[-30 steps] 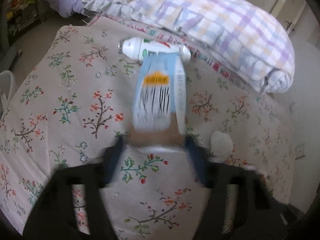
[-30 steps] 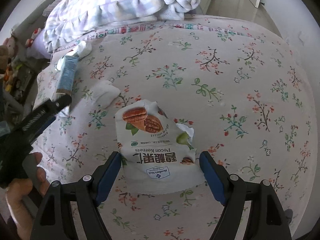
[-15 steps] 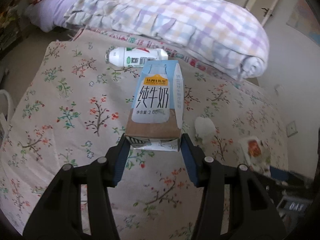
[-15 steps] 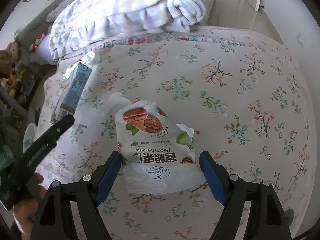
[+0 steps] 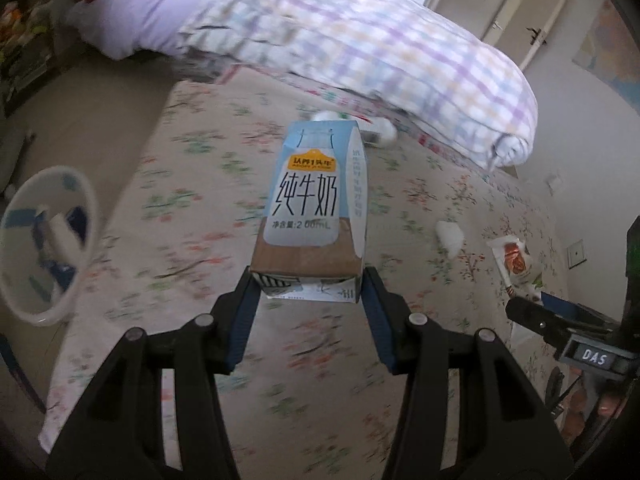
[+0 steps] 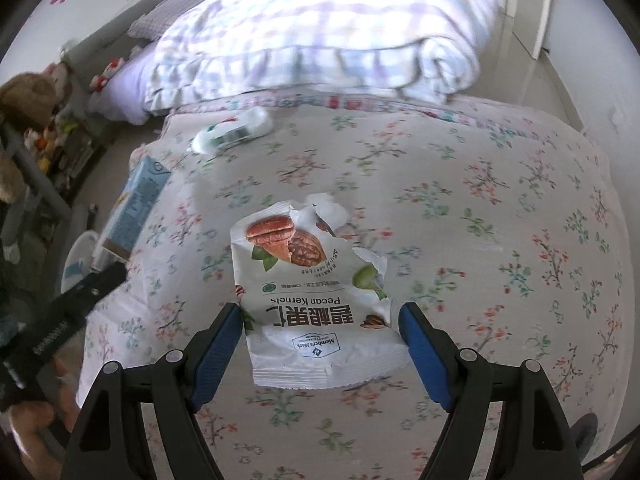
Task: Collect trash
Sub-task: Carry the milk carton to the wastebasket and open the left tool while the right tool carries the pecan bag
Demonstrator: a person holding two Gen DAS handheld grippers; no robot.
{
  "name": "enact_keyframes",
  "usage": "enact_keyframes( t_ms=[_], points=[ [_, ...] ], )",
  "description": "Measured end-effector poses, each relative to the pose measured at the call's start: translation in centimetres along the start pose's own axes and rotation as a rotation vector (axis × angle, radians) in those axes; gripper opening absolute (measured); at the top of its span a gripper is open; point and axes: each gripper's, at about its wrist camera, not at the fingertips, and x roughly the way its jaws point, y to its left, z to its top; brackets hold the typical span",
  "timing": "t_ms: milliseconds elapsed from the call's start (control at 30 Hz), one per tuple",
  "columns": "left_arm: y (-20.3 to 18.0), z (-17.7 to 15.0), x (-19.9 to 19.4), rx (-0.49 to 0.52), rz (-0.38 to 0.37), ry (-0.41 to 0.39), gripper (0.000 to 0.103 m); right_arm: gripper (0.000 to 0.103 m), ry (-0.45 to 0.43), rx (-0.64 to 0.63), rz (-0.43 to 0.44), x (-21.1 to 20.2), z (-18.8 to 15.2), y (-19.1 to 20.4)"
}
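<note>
Since a second earlier both my hands had lifted: the floral bedspread (image 6: 460,184) sat farther below, and a white bin (image 5: 44,240) beside the bed had come into the left wrist view, which the earlier pictures barely showed. The plastic bottle (image 6: 232,130) that had lain just beyond the carton now showed clear of it near the folded plaid quilt (image 5: 360,40).

The left view was smeared by motion, so the bin's contents were only blue and white shapes, and the bottle there was mostly hidden behind the carton. A crumpled white tissue (image 5: 450,236) lay on the spread; in the right view the packet covered most of it.

My left gripper (image 5: 308,292) was clamped on the base of the milk carton (image 5: 312,200), which stood up between the pads, off the bed. My right gripper (image 6: 320,320) held the torn pecan packet (image 6: 308,288) by its lower edges, jaws set wide, the packet lifted above the spread.
</note>
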Motion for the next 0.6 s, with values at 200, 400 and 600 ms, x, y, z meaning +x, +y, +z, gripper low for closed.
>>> enact_keyframes(
  t_ms=[200, 400, 600],
  points=[
    [5.1, 0.0, -3.2, -0.063, 0.035, -0.034, 0.053, 0.081, -0.018, -0.093, -0.002, 0.3, -0.8, 4.0],
    [10.8, 0.1, -5.8, -0.135, 0.089, -0.065, 0.053, 0.081, -0.024, -0.172, -0.009, 0.5, -1.3, 6.7],
    [16.2, -0.7, -7.0, -0.227, 0.138, -0.053, 0.053, 0.081, -0.04, -0.23, 0.04, -0.5, -1.8, 8.8]
  ],
)
